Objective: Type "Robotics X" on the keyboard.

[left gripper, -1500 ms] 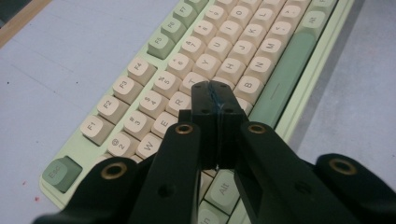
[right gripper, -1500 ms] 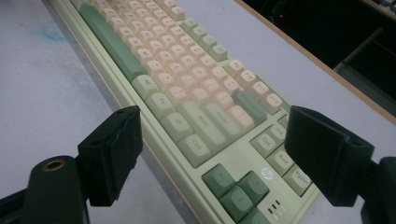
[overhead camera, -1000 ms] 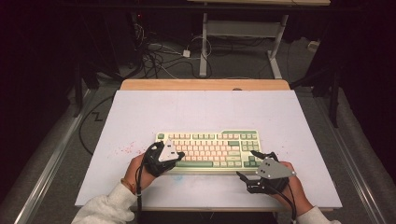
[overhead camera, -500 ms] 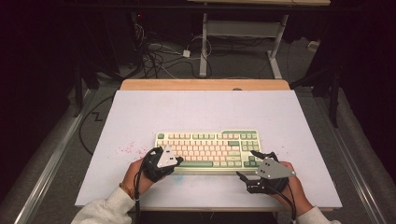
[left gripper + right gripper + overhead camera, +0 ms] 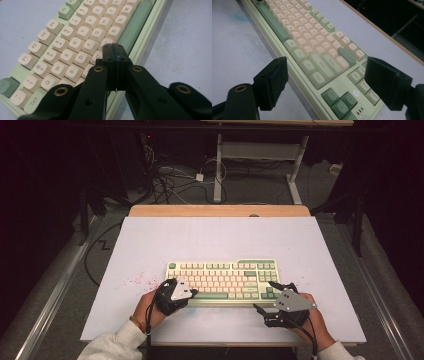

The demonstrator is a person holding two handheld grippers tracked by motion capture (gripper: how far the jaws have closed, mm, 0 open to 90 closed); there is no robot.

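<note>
Slightly rightward since the earlier frame, the left tool (image 5: pixel 187 293) sits clenched over the keyboard (image 5: pixel 222 280), lower centre; the right tool (image 5: pixel 265 296) stays released, straddling its corner.
</note>
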